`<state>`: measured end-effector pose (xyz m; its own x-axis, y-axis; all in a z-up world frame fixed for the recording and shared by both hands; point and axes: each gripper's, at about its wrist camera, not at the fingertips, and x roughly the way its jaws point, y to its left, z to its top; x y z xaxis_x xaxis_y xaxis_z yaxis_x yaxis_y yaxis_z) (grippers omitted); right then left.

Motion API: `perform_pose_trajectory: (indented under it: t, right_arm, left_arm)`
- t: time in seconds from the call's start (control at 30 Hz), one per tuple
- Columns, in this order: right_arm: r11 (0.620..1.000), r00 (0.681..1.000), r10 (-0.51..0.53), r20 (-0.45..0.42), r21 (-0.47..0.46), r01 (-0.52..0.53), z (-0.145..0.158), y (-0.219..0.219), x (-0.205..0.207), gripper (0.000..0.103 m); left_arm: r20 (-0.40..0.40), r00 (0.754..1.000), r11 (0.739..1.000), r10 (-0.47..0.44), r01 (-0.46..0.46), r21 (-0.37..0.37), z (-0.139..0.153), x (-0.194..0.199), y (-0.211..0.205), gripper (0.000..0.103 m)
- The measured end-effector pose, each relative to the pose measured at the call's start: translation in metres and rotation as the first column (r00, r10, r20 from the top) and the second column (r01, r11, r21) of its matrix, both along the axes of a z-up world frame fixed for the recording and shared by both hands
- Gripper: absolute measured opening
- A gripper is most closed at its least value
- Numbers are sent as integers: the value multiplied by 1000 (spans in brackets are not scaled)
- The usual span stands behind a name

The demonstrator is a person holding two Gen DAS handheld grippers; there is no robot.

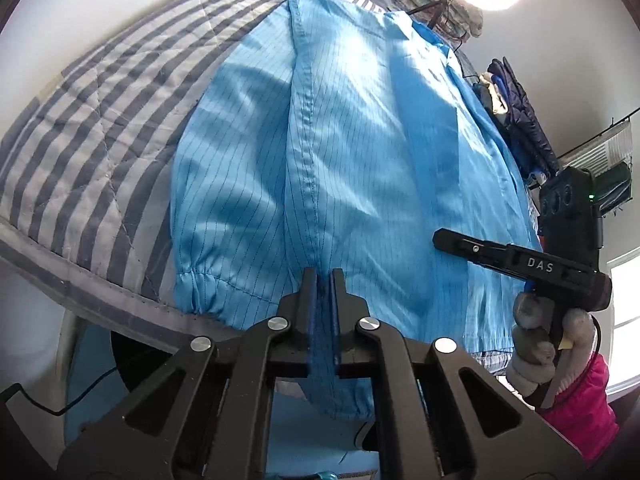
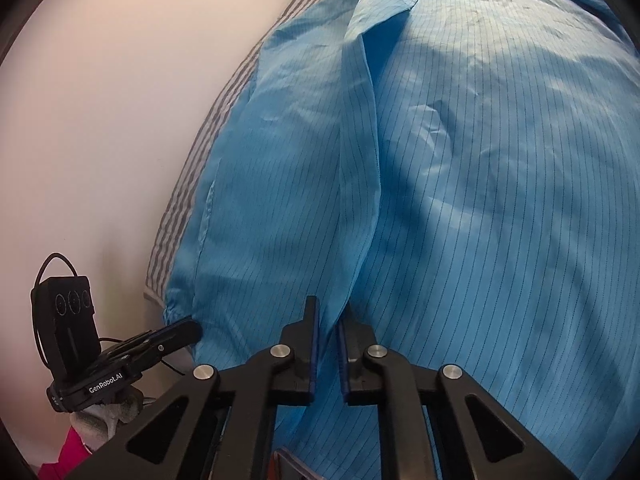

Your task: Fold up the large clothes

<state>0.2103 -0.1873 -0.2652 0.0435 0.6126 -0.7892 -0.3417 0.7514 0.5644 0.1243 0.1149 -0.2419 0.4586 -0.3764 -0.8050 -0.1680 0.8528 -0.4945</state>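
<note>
The blue garment, a thin pinstriped coat or smock, lies spread on the striped quilt of a bed, its hem end toward the holder and its collar end far up the bed. Folding looks barely begun: the body is still laid out at nearly full length, and the only tuck showing is the left sleeve, which lies along the body's side with its gathered cuff at the bed's near edge. The length folds appear still to come.

On the left, the quilt's bound edge runs just under that cuff, and beyond it the bed drops away to a dim space with a cable, so cloth dragged that way would slide off. The left tongs are narrowed on the hem beside a stitched seam, with blue cloth pinched between the pads and hanging below them. Ahead of them the garment is flat, with bare quilt to the left to work over.

Further right, the right tongs are also closed to a narrow gap, gripping a ridge of the hem that rises into a long fold up the body. From the left wrist view they sit at the hem's right side, held by a gloved hand. Past the garment's right edge hang dark clothes, which leaves little room on that side
</note>
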Motion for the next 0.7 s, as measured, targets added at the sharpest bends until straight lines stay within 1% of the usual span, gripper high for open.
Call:
perform_pose_trajectory:
  t: [0.07, 0.1, 0.13, 0.2, 0.33, 0.4, 0.43, 0.47, 0.53, 0.57, 0.6, 0.63, 0.67, 0.7]
  right_arm:
    - [1000, 1000, -1, 0, 8, 1, -1, -1, 0, 3]
    - [1000, 1000, -2, 0, 10, 2, 0, -2, 0, 3]
    - [1000, 1000, -6, -1, 13, 6, 0, -3, 0, 1]
    - [1000, 1000, -8, -8, 26, 8, 0, -5, -1, 1]
    - [999, 1000, 11, -14, 52, -10, 3, 2, -4, 1]
    - [999, 1000, 22, -12, 47, -22, 4, 7, -6, 1]
    - [999, 1000, 25, -5, 36, -25, 5, 9, -7, 2]
    - [999, 1000, 25, 3, 22, -25, 6, 9, -7, 4]
    - [999, 999, 33, 11, 13, -33, 7, 7, -6, 4]
    - [999, 999, 32, 10, 15, -32, 8, 7, -6, 4]
    - [999, 1000, 29, 7, 19, -29, 8, 5, -6, 4]
    - [999, 1000, 28, 6, 22, -28, 8, 3, -6, 5]
    - [999, 1000, 27, 8, 23, -27, 9, 1, -6, 7]
    - [1000, 1000, 24, 11, 20, -24, 10, -2, -7, 9]
  left_arm:
    - [23, 1000, 1000, -5, 5, -3, 5, -3, 1, 2]
    - [36, 999, 1000, -3, 3, 14, 8, -5, 1, 0]
    - [50, 999, 999, -1, -1, 33, 12, -6, 1, 0]
    - [77, 997, 997, 14, -19, 73, 20, -9, 4, 0]
    - [108, 992, 994, 69, -77, 73, 34, -14, 21, 0]
    - [127, 987, 994, 98, -103, 34, 36, -16, 31, 0]
    - [128, 987, 995, 100, -100, -5, 36, -14, 35, 0]
    - [113, 989, 995, 94, -92, -24, 34, -11, 36, 0]
    - [74, 995, 997, 69, -67, -39, 27, 2, 36, 1]
    - [59, 996, 997, 65, -63, -42, 24, 7, 36, 9]
    - [45, 996, 996, 71, -68, -52, 20, 17, 37, 29]
    - [28, 996, 995, 84, -82, -64, 14, 26, 39, 44]
    - [15, 995, 993, 96, -95, -77, 10, 32, 40, 63]
    - [-2, 993, 989, 114, -114, -94, 4, 39, 44, 64]
